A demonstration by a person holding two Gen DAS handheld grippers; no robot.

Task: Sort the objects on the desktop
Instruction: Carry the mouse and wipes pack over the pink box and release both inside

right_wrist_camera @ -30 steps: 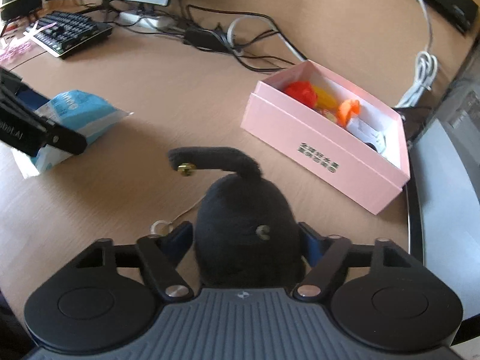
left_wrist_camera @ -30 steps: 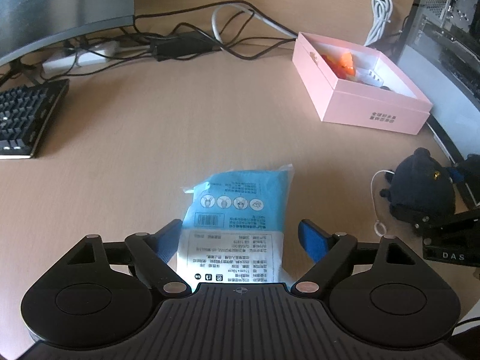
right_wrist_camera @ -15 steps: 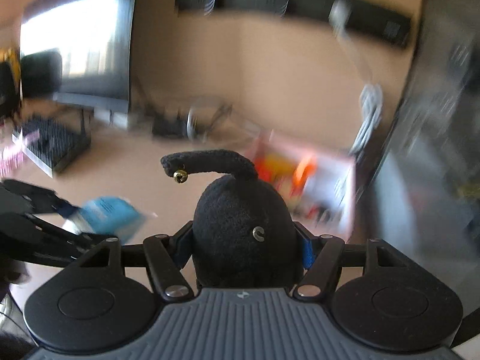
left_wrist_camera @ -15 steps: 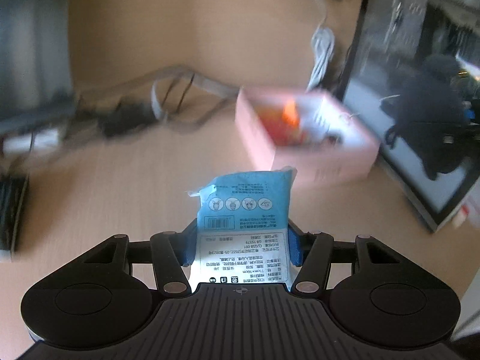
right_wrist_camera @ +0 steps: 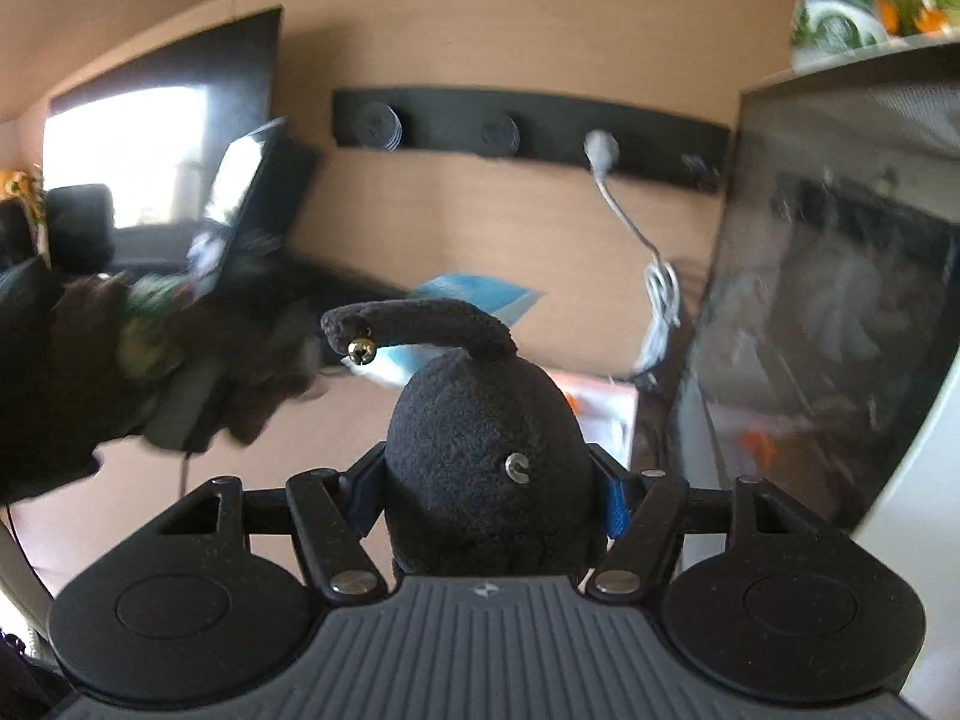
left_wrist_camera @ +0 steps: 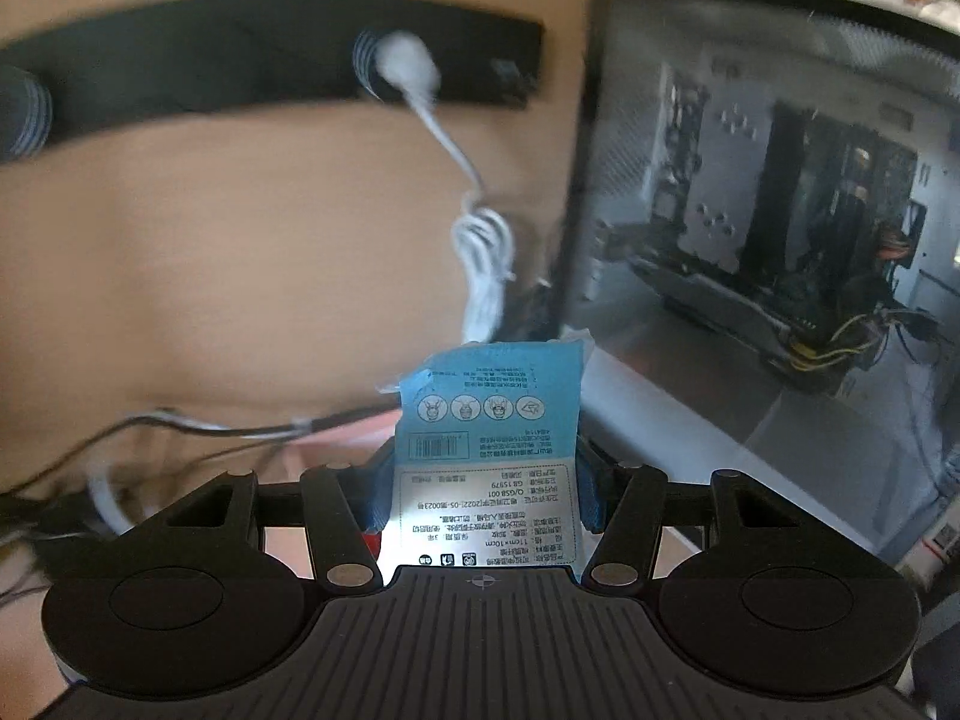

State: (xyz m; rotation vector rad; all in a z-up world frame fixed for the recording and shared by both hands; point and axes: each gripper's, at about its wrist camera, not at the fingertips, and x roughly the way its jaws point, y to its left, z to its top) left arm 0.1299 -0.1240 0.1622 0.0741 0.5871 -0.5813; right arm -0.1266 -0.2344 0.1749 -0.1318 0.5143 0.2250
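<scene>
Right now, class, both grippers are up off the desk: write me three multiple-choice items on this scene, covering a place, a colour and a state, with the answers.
1. Where is the packet?
A. between the left gripper fingers
B. on a keyboard
C. inside a drawer

2. What colour is the plush toy?
A. pink
B. black
C. yellow

3. What is the right gripper doing?
A. standing open and empty
B. shut on the toy
C. shut on a cable

Answers: 1 A, blue fingers press its sides; 2 B, dark fuzzy body; 3 B, the fingers squeeze its flanks.
</scene>
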